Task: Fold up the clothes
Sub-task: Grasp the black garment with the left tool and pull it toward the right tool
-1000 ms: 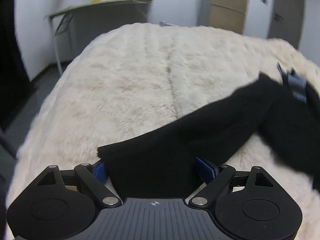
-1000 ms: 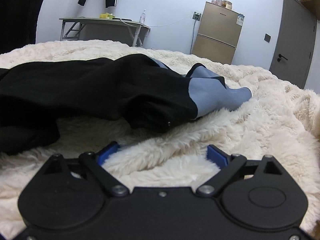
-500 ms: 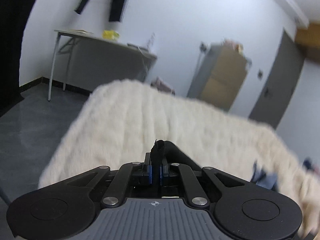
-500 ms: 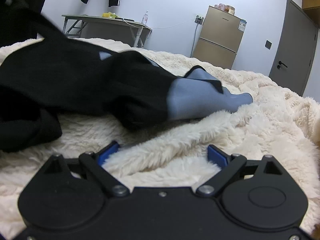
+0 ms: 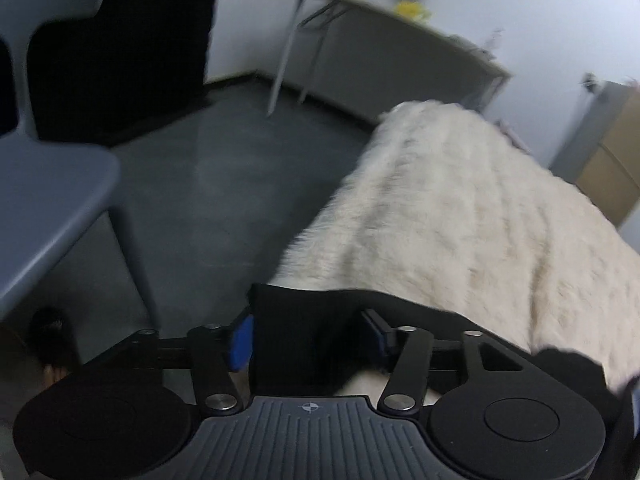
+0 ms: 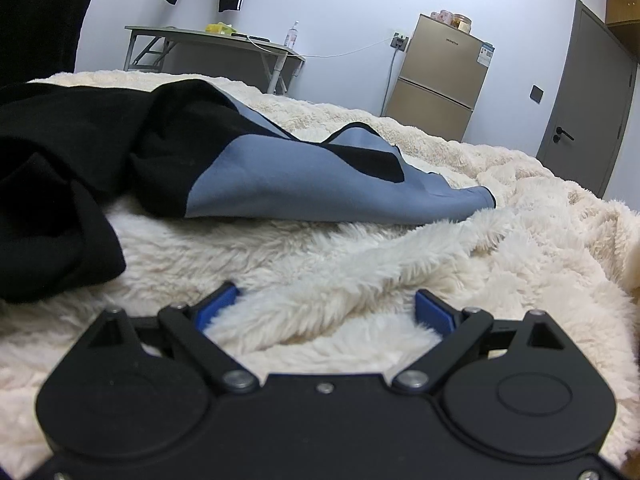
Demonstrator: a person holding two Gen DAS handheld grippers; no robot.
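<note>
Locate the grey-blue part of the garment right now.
Right wrist view, centre: the grey-blue panel lies on the cream fleece blanket, joined to the black fabric on its left, ahead of the right gripper.

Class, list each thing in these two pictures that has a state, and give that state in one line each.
Left claw: opening, black cloth between its blue pads.
Right claw: open, holding nothing.
Garment: crumpled, unfolded on the blanket.
Door: closed.
Fridge: closed.

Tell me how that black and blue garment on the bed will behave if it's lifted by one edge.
The garment will probably flop and hang, since it already lies in soft folds and rumples. It looks fairly light: it barely dents the fluffy blanket. It may drag rather than slide, as that pile looks grippy.
</note>
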